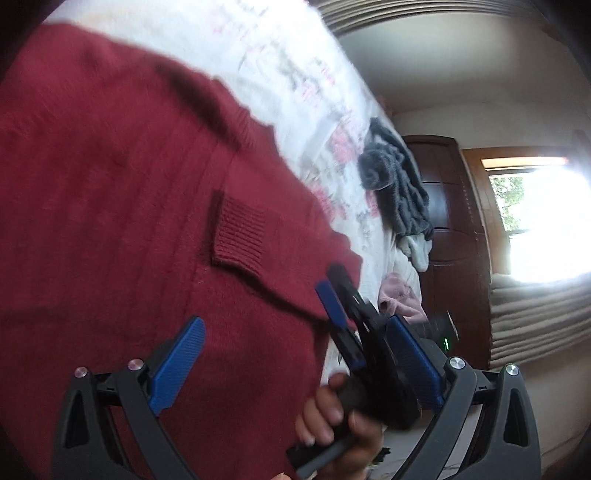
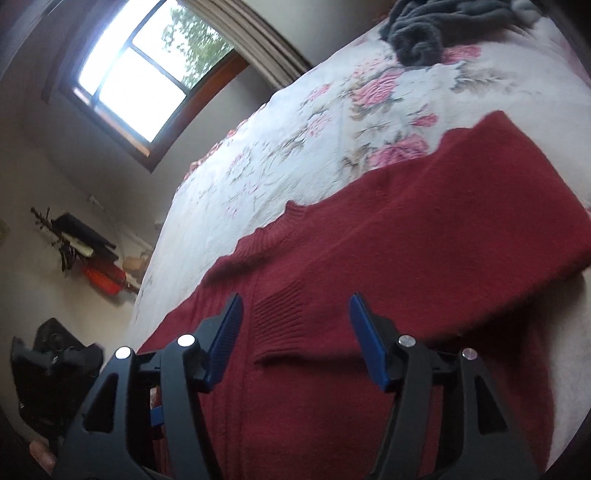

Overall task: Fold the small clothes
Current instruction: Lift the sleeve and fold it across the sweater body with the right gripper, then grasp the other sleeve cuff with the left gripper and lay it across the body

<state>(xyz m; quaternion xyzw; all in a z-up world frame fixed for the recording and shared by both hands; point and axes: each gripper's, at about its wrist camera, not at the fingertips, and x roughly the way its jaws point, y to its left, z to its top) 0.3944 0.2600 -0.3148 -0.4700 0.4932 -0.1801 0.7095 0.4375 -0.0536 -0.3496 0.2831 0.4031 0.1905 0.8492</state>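
A dark red knit sweater (image 1: pixel 110 184) lies spread on a floral bedsheet (image 1: pixel 295 74), with one ribbed sleeve cuff (image 1: pixel 240 232) folded across its body. My left gripper (image 1: pixel 295 325) hovers open above the sweater's lower edge, nothing between its blue pads (image 1: pixel 181 365). A hand (image 1: pixel 332 417) holds my right gripper (image 1: pixel 336 291) at that same edge. In the right wrist view the right gripper (image 2: pixel 295 301) is open just above the sweater (image 2: pixel 406 240), with the cuff (image 2: pixel 280 317) lying between its fingers and the collar (image 2: pixel 273 229) beyond it.
A grey pile of clothes (image 1: pixel 395 184) (image 2: pixel 417 33) lies at the bed's far end, a pink garment (image 1: pixel 399 295) near it. The bedsheet (image 2: pixel 295 122) is bare past the collar. A wooden door (image 1: pixel 450 221), a window (image 2: pixel 133 74) and a black bag (image 2: pixel 51 373) on the floor surround the bed.
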